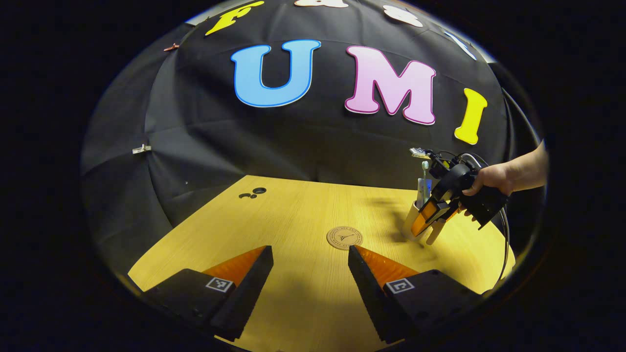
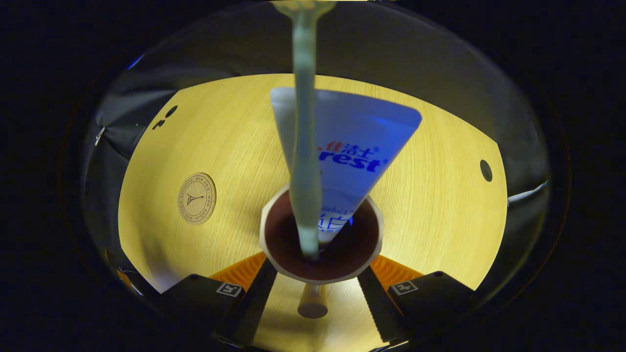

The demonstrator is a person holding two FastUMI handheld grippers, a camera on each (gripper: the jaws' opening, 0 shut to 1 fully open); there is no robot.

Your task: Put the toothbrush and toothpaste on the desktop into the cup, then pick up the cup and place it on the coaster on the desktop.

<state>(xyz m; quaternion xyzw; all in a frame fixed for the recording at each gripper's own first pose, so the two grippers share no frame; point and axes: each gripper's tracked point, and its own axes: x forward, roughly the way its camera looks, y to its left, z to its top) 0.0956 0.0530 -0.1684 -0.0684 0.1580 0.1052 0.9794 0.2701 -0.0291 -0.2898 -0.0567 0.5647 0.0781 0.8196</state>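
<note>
Right gripper view: gripper (image 2: 313,278) straddles the cup (image 2: 320,239) (light, top-heavy, handle behind), fingers apparently touching; grip low on its walls.

Left gripper view: low, faces wall across counter (image 1: 303,215). Right gripper view: close, steep over cup (image 2: 320,239). Shared: coaster (image 1: 344,238).

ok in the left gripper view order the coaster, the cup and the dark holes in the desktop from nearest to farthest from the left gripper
1. coaster, just ahead, slightly right of the left gripper.
2. cup, farther right, at the right gripper.
3. holes, far left near the wall.
</note>
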